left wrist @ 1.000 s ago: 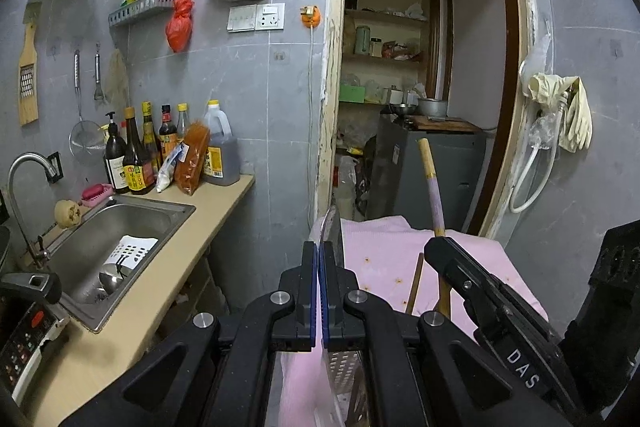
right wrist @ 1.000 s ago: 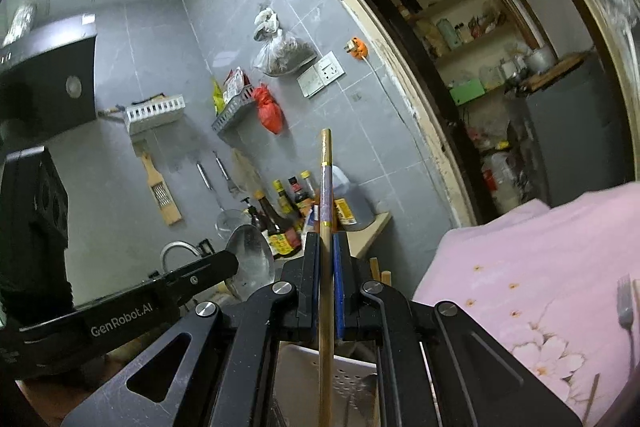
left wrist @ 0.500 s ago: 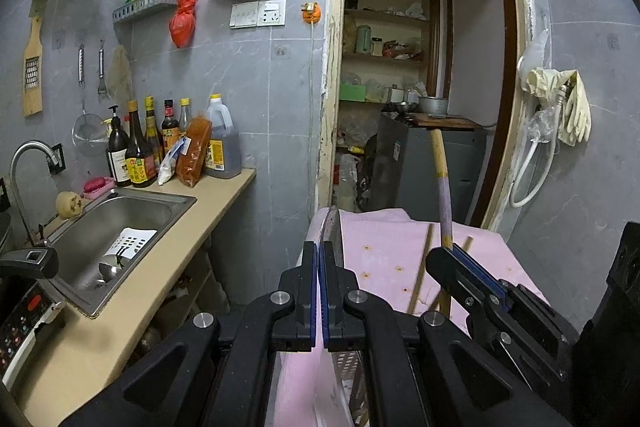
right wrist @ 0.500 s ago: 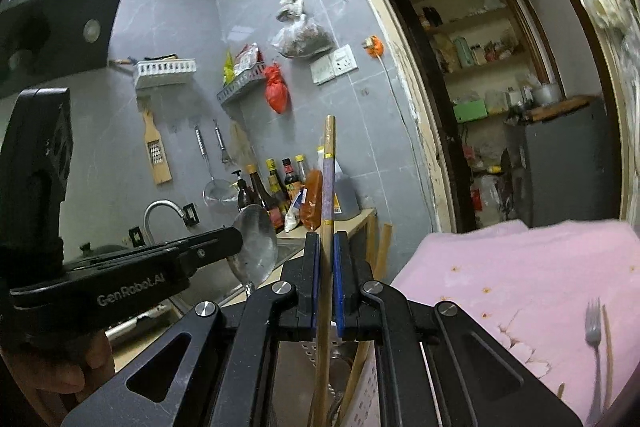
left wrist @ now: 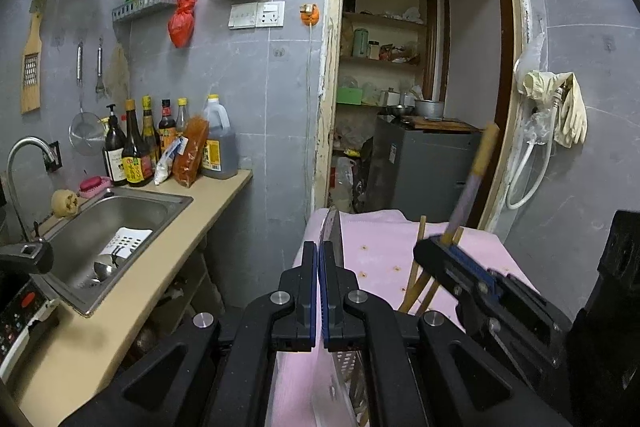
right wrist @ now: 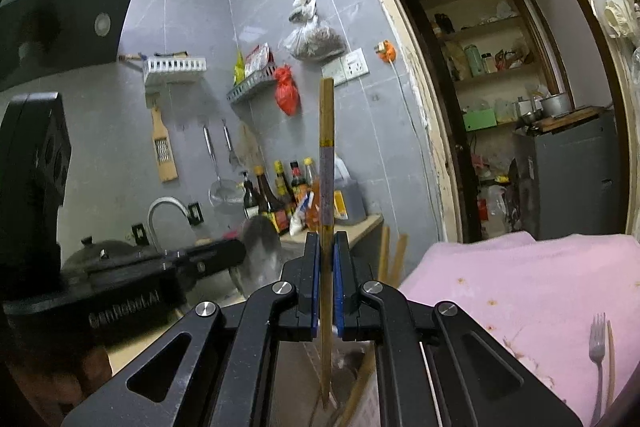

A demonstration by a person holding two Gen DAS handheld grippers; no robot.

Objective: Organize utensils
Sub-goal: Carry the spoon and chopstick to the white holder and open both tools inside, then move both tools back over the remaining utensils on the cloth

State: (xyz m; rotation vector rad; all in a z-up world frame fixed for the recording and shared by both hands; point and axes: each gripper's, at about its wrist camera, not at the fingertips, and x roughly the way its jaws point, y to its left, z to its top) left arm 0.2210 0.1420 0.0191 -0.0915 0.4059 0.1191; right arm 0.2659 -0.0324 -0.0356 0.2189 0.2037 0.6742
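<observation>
Wooden and slim, the chopstick (right wrist: 326, 163) stands nearly upright, pinched between the pads of the right gripper (right wrist: 326, 259), its lower tip reaching down toward a white slotted holder (left wrist: 346, 363) where 2 more chopsticks (right wrist: 394, 259) already lean. The left gripper (left wrist: 320, 267) is pressed together on a thin metal utensil (left wrist: 334, 231), seemingly a spoon or ladle seen edge-on, held above the same holder. Because the stick is gripped low on its length, any tilt could swing the tip past the rim, or catch it on the leaning pair and knock them out. Both tools crowd 1 opening, so they may collide. A fork (right wrist: 597, 339) waits on the pink cloth (right wrist: 520, 275).
</observation>
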